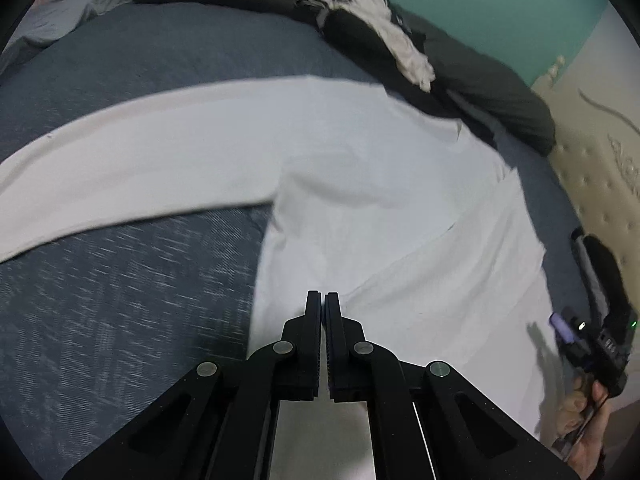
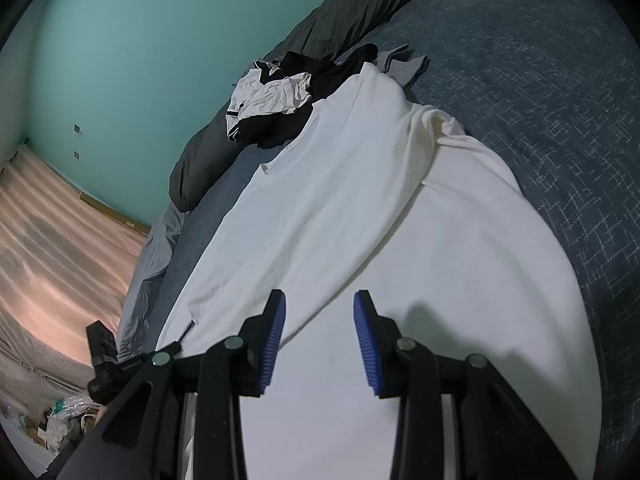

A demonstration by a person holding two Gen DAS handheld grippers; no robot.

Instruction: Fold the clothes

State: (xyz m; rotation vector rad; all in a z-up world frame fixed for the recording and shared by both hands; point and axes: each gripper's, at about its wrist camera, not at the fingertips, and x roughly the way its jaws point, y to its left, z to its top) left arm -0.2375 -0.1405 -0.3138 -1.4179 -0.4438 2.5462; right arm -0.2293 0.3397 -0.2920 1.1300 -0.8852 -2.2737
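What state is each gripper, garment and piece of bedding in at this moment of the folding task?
Left gripper: shut, holding nothing, above the shirt.
Right gripper: open, above the shirt.
White long-sleeved shirt: spread flat on the bed, one sleeve stretched sideways.
Black and white clothes pile: crumpled, unfolded.
Dark blanket: bunched along the wall.

Lighting: dim, cool indoor. Left view motion-blurred on bedspread (image 1: 120, 312); right view sharper. Soft shadows on white shirt (image 2: 420, 320). Fisheye bending, dark corners.
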